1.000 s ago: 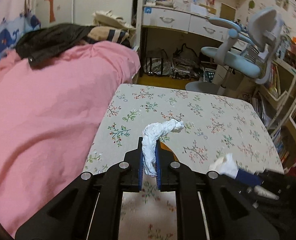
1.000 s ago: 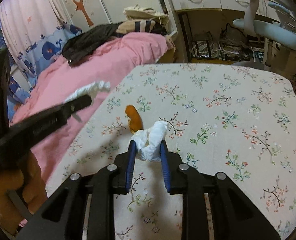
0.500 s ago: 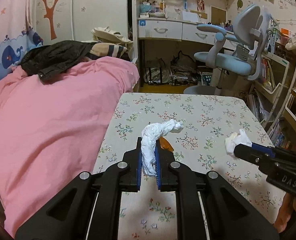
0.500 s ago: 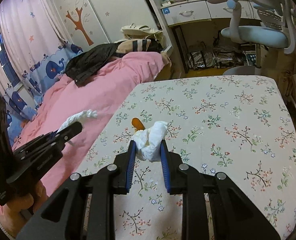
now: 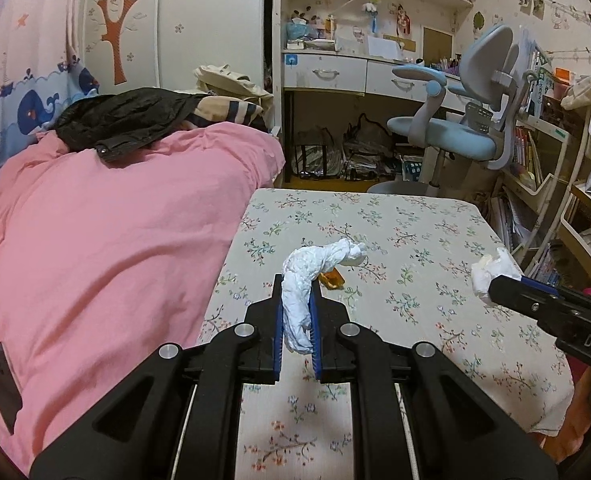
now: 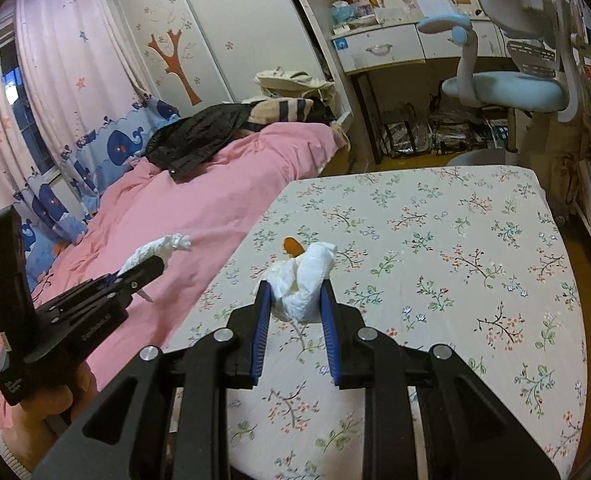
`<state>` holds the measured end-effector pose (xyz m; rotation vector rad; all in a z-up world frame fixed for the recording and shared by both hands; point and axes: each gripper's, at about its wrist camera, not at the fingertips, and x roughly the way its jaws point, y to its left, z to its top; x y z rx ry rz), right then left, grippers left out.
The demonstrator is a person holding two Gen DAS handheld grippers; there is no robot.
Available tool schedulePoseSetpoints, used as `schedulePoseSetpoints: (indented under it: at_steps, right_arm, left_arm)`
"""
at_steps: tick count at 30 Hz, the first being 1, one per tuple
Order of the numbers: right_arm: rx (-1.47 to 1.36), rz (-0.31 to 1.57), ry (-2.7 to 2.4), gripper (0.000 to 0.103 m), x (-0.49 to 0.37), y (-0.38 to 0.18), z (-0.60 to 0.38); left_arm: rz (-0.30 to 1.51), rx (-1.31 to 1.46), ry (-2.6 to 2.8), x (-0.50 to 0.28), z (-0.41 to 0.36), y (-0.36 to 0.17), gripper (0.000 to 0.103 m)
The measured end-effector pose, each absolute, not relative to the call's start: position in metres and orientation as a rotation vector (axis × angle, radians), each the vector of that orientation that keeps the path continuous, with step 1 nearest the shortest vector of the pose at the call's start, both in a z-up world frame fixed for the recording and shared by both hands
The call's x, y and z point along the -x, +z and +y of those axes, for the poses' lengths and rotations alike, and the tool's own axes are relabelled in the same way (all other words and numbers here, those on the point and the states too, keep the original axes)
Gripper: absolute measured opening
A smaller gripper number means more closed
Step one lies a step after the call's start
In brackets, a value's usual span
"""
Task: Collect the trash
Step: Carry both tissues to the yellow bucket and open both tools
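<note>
Both grippers have lifted and pulled back from the floral table point(image 5: 415, 240) over the last second, each keeping its tissue, so 2 pieces of trash are picked and now need carrying to a bin; no bin visible in either view. Left gripper point(image 5: 297, 300) is clamped tight on a long twisted tissue point(image 5: 315, 264): the lower part hangs between the blue pads, the upper end curls out to the far right past the fingertips. Right gripper point(image 6: 295, 296) is closed on a crumpled tissue wad point(image 6: 303, 280), which fills the gap between the jaws and bulges out beyond the tips. 1 orange scrap point(image 6: 292, 246) is left on the table, near its left edge just beyond both held tissues and touching neither; likely the next pick once a gripper is free. Pink duvet point(image 5: 95, 240) lies left of the table, desk chair point(image 5: 455, 136) at the far side.
</note>
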<state>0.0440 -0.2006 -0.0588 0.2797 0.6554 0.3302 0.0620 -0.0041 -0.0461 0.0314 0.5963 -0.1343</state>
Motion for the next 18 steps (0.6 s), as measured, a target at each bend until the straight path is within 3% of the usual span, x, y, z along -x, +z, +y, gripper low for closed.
schedulePoseSetpoints:
  at_steps: [18]
  right_arm:
    - [-0.292,0.622,0.336,0.026,0.008,-0.059,-0.204]
  left_arm:
    - [0.577,-0.01,-0.13,-0.007,0.008,-0.046,0.01]
